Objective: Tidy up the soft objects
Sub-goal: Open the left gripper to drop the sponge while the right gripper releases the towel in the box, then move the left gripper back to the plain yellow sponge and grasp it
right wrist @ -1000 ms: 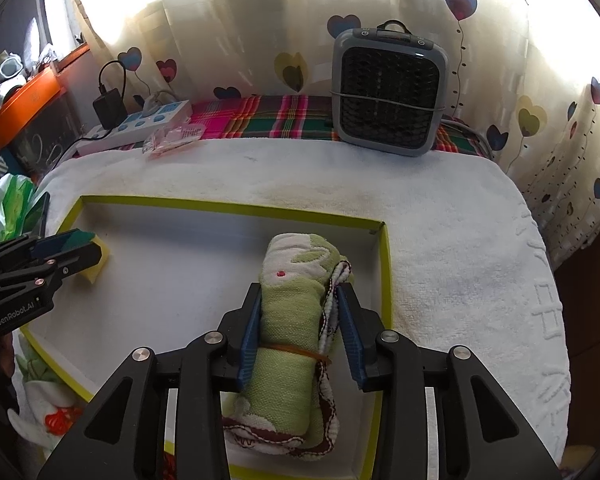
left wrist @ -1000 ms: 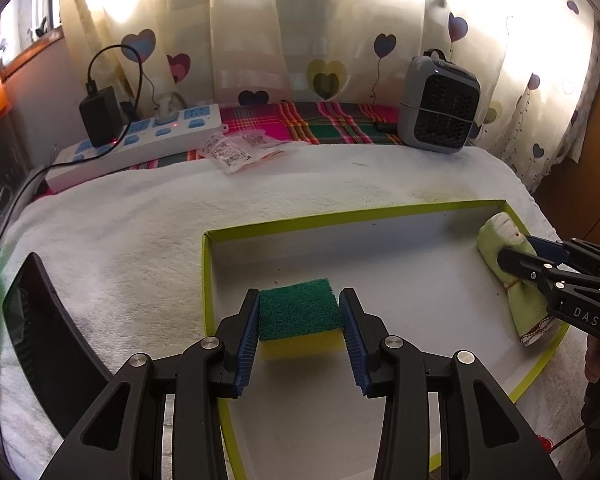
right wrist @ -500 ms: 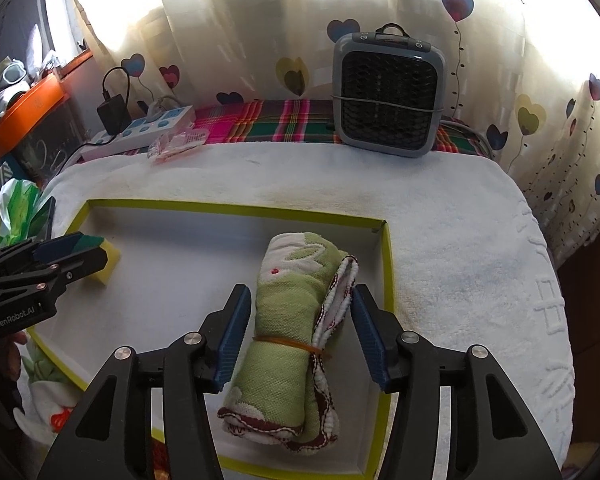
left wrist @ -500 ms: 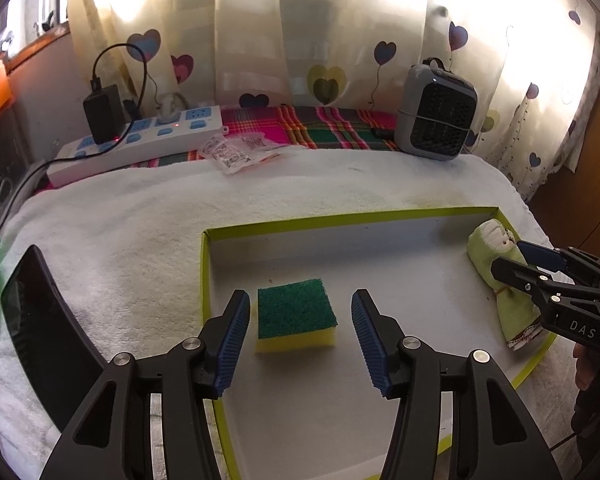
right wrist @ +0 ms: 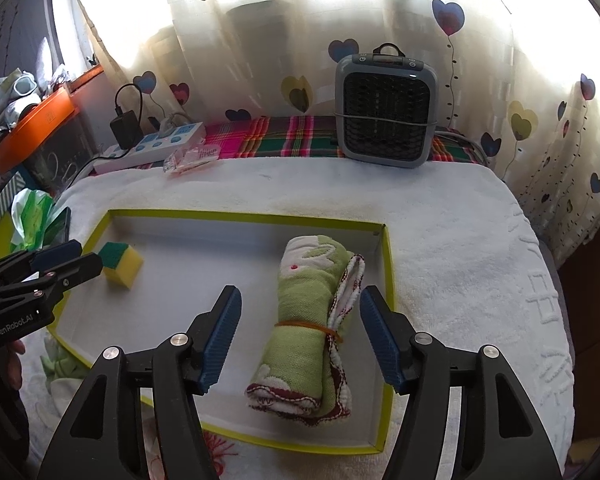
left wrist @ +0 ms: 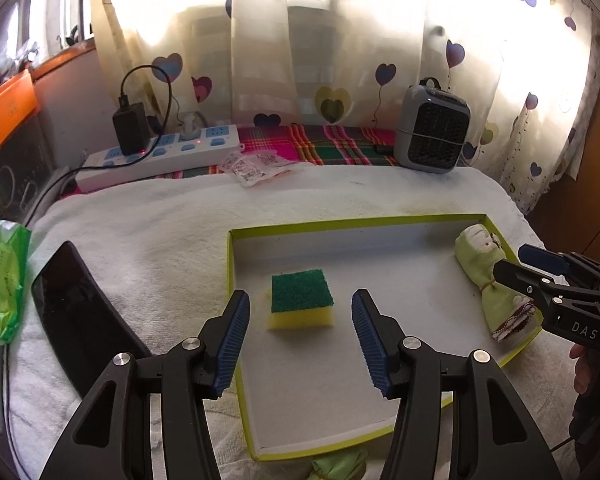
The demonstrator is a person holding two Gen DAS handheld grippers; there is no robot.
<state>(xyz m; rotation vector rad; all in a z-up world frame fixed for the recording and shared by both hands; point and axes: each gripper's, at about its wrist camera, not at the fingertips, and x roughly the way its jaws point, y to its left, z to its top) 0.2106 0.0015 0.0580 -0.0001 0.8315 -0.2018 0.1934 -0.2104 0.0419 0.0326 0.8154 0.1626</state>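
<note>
A yellow sponge with a green scrub top lies in the left part of a shallow white tray with a lime rim. My left gripper is open and empty, just behind the sponge. A rolled green towel tied with a rubber band lies in the right part of the tray. My right gripper is open and empty, its jaws on either side of the towel without touching it. The sponge also shows in the right wrist view, and the towel in the left wrist view.
The tray sits on a white towel-covered table. A black phone and a green bag lie at the left. A power strip, sachets and a grey heater stand at the back. More green cloth lies before the tray.
Both grippers opened, letting go of the sponge and the towel roll, which now rest in the tray. Both grippers then drew back and up a little.
</note>
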